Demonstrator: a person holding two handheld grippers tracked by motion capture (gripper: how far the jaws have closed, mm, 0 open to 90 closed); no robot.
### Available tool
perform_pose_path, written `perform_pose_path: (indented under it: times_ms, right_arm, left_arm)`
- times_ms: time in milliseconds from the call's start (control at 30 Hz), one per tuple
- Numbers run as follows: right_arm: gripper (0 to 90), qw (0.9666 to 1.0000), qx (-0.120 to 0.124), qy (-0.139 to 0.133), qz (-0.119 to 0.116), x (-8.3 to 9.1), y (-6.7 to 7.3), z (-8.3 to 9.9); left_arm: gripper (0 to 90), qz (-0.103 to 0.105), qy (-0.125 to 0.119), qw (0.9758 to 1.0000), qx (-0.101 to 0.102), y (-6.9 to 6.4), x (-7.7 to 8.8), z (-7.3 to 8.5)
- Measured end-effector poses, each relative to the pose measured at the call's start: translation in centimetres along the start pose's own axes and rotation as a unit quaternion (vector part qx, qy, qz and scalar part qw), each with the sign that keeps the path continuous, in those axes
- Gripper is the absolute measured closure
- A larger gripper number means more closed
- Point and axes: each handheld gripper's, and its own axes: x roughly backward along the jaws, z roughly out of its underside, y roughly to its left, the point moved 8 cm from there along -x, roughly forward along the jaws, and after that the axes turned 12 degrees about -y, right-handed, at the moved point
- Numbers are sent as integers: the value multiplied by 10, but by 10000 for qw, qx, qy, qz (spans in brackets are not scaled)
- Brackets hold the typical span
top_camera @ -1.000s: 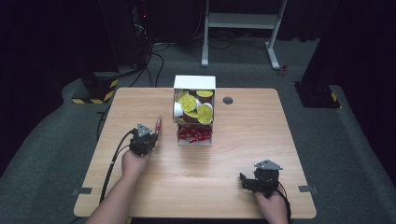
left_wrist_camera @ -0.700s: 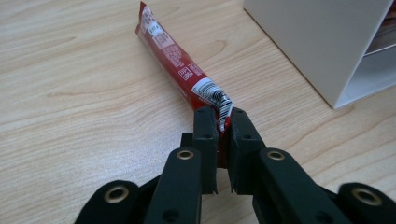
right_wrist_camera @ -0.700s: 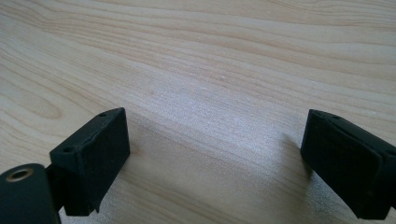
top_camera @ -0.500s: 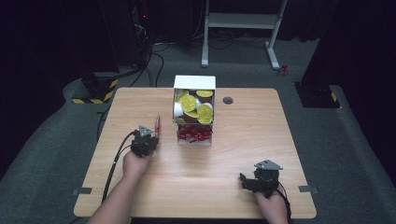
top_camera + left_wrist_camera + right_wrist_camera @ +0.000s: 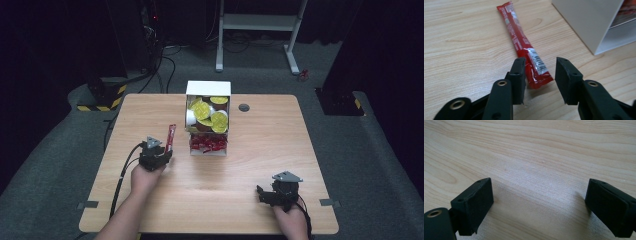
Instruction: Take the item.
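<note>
Your left gripper [image 5: 161, 152] rests on the wooden table [image 5: 260, 165] toward its left edge, jaws parted a little and gripping nothing. A long red sachet [image 5: 524, 45] lies flat just ahead of them, its near end between the jaw tips. To its right, at the middle of the far edge, stands a white dispenser box [image 5: 207, 117] holding yellow-lidded pods [image 5: 218, 120] above red sachets [image 5: 207, 144]. Your right gripper [image 5: 539, 205] sits near the front right corner, jaws wide apart over bare wood.
</note>
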Motion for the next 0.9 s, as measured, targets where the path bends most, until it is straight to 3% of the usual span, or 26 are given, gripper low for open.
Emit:
perform_pose_path:
  times_ms: [267, 433, 900]
  right_arm:
    - [80, 10000, 0, 0, 1, 0, 0, 0]
    - [80, 10000, -1, 0, 0, 0, 0, 0]
    - [80, 10000, 0, 0, 0, 0, 0, 0]
  left_arm:
    - [489, 107, -128, 9998, 71, -2, 14, -3]
    - [451, 168, -249, 9995, 127, 1, 31, -4]
    - [400, 191, -187, 9995, 168, 16, 71, 12]
